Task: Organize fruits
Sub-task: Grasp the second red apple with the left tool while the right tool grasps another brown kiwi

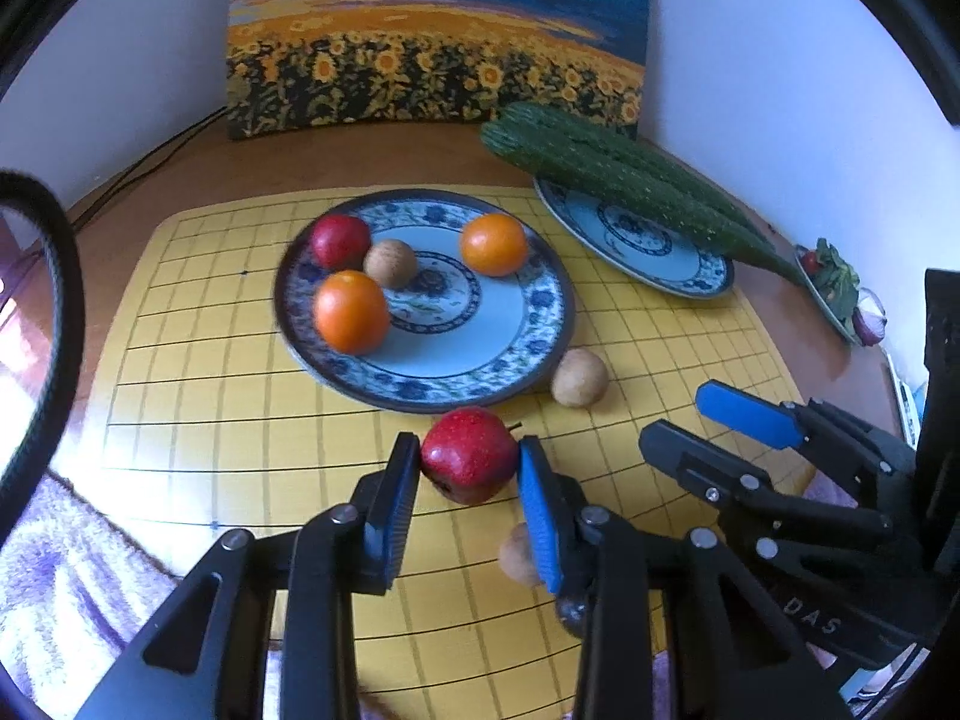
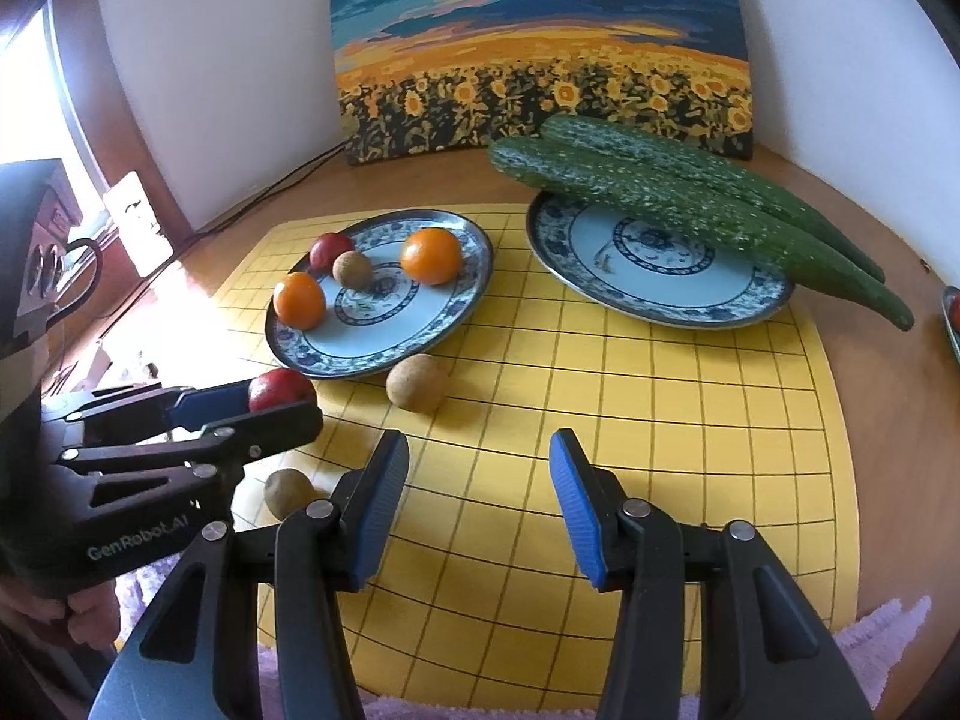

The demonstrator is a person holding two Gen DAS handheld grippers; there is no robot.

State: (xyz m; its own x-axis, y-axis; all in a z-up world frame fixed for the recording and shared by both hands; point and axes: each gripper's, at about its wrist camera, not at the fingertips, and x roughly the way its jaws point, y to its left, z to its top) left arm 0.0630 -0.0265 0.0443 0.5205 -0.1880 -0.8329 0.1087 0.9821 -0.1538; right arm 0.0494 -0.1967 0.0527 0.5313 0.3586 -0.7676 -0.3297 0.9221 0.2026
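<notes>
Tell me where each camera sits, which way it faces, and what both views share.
Left wrist: on the left gripper, facing the wall painting; its blue pads flank a red apple, with the right gripper alongside.
Right wrist: on the right gripper, open over the yellow gridded mat; the left gripper shows at left.
Shared: the blue-patterned fruit plate, the cucumber plate, the mat.

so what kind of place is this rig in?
Probably a home tabletop, not a lab: patterned plate of fruit on a yellow grid mat, cucumbers on a second plate, sunflower painting leaning against the wall.
</notes>
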